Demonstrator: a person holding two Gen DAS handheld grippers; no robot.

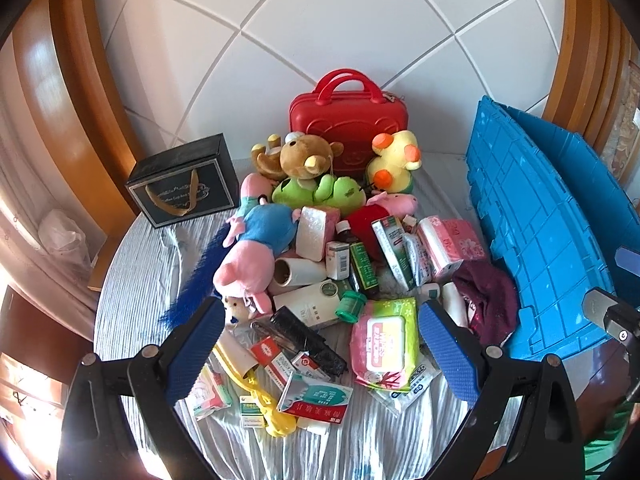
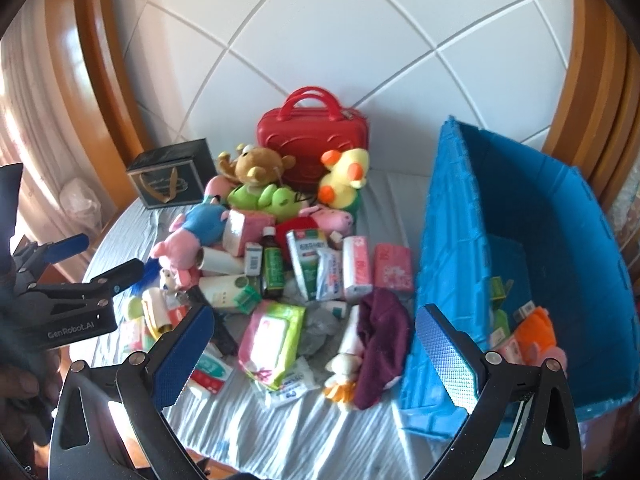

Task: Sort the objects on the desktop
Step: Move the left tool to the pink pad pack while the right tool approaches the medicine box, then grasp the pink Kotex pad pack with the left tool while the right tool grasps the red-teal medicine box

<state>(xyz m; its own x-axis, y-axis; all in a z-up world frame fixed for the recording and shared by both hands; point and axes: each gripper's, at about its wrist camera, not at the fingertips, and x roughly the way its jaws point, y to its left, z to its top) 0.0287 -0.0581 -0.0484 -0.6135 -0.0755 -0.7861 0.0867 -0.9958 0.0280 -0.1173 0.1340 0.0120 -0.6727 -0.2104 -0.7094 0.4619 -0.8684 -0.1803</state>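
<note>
A: At the table's near edge, both grippers hang over the heap with nothing in them. The left gripper (image 1: 320, 344) has its jaws spread wide and released above the flat medicine boxes, and the right gripper (image 2: 316, 350) is just as wide and empty.

B: What lies between the right one's jaws?

A: The green and pink wet-wipes pack (image 2: 272, 342), the maroon cloth (image 2: 380, 354) and a small plush duck (image 2: 342, 376), all on the striped tablecloth (image 2: 300, 432), none touched by a pad. The blue crate (image 2: 532, 240) stands at the table's right edge, just beside that gripper's right jaw, with an orange plush (image 2: 534, 336) and some small boxes already inside.

B: So which piece should go first?

A: Probably the wipes pack: it sits on top and apart from the stacked boxes. The jaws would do best to come straight down across its short sides, so the soft pack bulges less and the sachet under it stays put.

B: And the left side?

A: In its own view the wipes pack (image 1: 386, 340) lies nearer its right jaw, while the black comb (image 1: 308, 340) and the red and white medicine box (image 1: 316, 398) sit midway. These are thin and flat, so a low, square closing on an edge would likely serve; a slanted approach could just push them along the cloth.

B: The toys?

A: The pink pig plush (image 1: 252, 256) and the bear plush (image 1: 304, 156) lie toward the far edge, before the red case (image 1: 348, 128), well apart from both grippers.
</note>
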